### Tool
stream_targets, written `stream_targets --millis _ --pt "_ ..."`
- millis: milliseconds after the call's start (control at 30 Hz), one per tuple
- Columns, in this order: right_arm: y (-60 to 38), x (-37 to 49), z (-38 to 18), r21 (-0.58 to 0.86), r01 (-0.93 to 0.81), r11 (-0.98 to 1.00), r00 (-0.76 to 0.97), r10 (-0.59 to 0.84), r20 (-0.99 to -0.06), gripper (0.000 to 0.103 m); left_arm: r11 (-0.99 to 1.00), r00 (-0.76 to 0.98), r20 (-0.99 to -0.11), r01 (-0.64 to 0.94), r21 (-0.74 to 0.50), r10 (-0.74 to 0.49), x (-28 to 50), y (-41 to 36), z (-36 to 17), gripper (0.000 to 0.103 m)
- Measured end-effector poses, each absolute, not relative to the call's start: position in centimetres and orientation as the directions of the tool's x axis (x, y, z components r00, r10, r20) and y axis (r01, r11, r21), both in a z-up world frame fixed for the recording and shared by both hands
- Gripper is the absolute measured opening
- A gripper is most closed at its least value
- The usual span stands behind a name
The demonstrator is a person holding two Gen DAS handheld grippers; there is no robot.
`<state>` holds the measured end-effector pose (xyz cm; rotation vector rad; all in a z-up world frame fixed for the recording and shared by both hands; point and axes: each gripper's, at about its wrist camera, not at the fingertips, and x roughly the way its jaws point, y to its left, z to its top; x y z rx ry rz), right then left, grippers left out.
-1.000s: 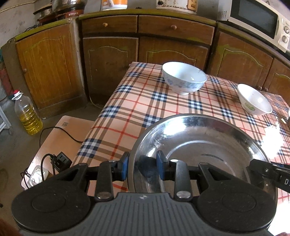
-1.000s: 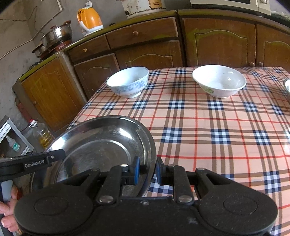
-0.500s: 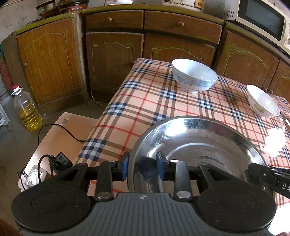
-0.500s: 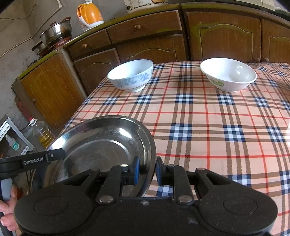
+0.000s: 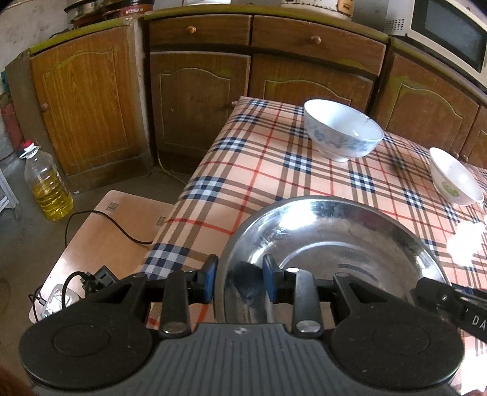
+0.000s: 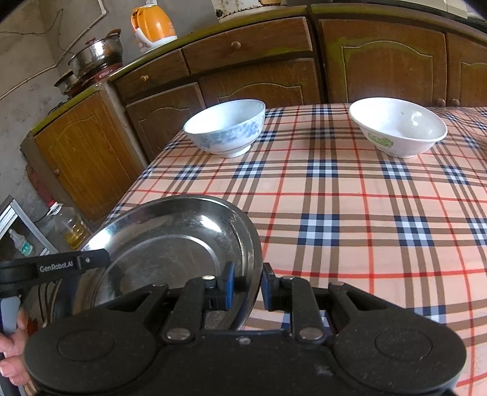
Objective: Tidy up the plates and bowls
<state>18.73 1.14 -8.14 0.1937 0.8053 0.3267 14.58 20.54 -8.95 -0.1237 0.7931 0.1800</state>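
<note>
A large steel plate (image 5: 328,243) is held above the near left corner of the checked table (image 5: 274,170). My left gripper (image 5: 240,281) is shut on its left rim. My right gripper (image 6: 246,286) is shut on its right rim; the plate also shows in the right wrist view (image 6: 170,240). A white bowl with blue flowers (image 5: 342,134) stands at the far left of the table, also in the right wrist view (image 6: 225,128). A plain white bowl with a green mark (image 6: 397,126) stands to its right, also in the left wrist view (image 5: 455,176).
Brown wooden cabinets (image 5: 197,91) run behind the table. An oil bottle (image 5: 47,182), a wooden board (image 5: 112,237) and a cable with a power strip (image 5: 97,277) lie on the floor to the left. A microwave (image 5: 447,33) and an orange kettle (image 6: 153,24) sit on the counter.
Both grippers have pulled back and up with the steel plate between them, so the bowls and the cabinets look farther away. Both grips are the same.
</note>
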Motion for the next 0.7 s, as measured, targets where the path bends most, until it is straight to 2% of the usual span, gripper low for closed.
stream_targets --millis 400,467,567,700 --pt "1.0 19.1 -9.4 0.305 -0.202 0.931 0.624 0.362 -0.693 0.026 0.976 0.668 -0.735 -0.214 -0.044 0.113 15.1 20.6 -9.8 0.033" --pt "1.0 19.1 -9.4 0.305 -0.207 0.930 0.618 0.366 -0.696 0.032 0.978 0.669 -0.734 -0.207 -0.033 0.117 15.1 20.3 -9.9 0.035" --pt "1.0 18.8 -8.8 0.288 -0.214 0.933 0.640 0.357 -0.681 0.034 0.977 0.666 -0.737 -0.208 -0.034 0.117 15.1 20.4 -9.9 0.038" --pt "0.4 18.9 -7.9 0.272 -0.196 0.942 0.661 0.332 -0.673 0.049 0.965 0.657 -0.739 -0.260 -0.035 0.150 14.9 21.2 -9.5 0.042"
